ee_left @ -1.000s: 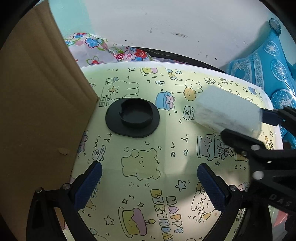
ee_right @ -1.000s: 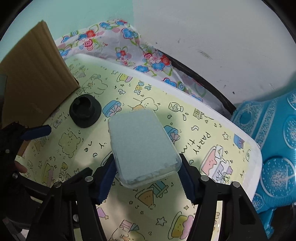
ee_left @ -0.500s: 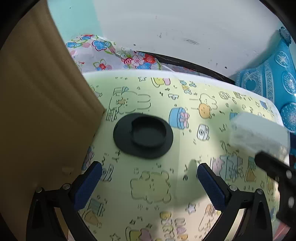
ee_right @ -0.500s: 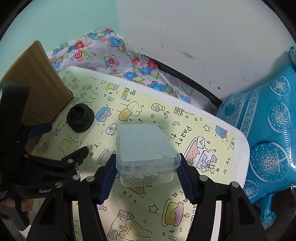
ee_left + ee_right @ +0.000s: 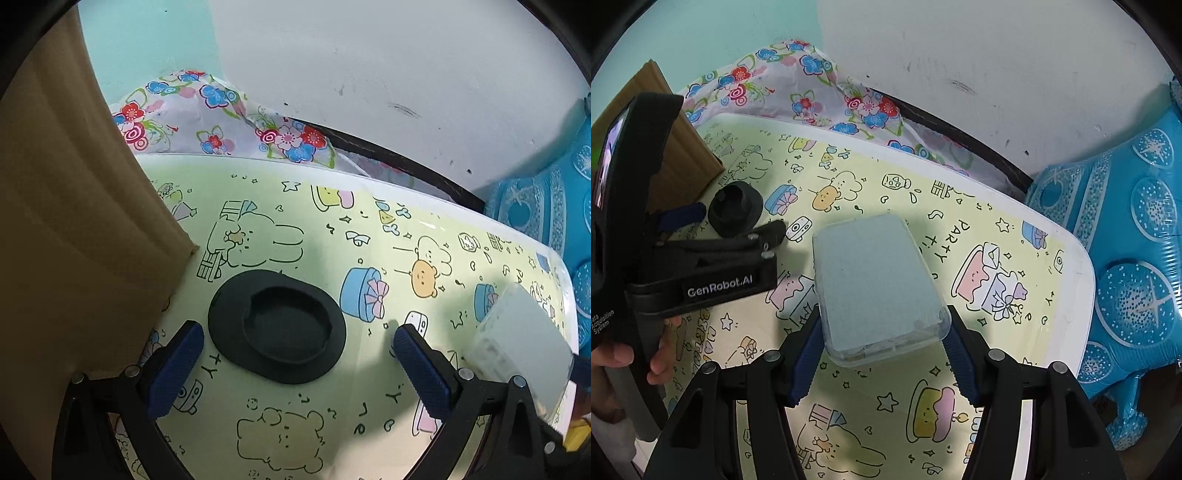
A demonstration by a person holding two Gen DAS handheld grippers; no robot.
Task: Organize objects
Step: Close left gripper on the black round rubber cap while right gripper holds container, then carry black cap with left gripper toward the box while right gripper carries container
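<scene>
Right tongs grip the box, left tongs gape over the black lid

The right tongs [image 5: 881,354] are clenched on a clear plastic box [image 5: 875,284] at lower centre, lifted above the party-print bench [image 5: 960,229]. The left tongs [image 5: 295,365] stand released, pads either side of a round black lid [image 5: 277,325] lying on the bench, mid-frame, just beside a cardboard box [image 5: 74,240] at left.

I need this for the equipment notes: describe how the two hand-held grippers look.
Both are black, angular frames with silver screws and two fingers tipped with ribbed dark-blue pads. The left hand-held gripper carries white "GenRobot.AI" lettering on its side and a small screen; the right hand-held gripper matches.
</scene>
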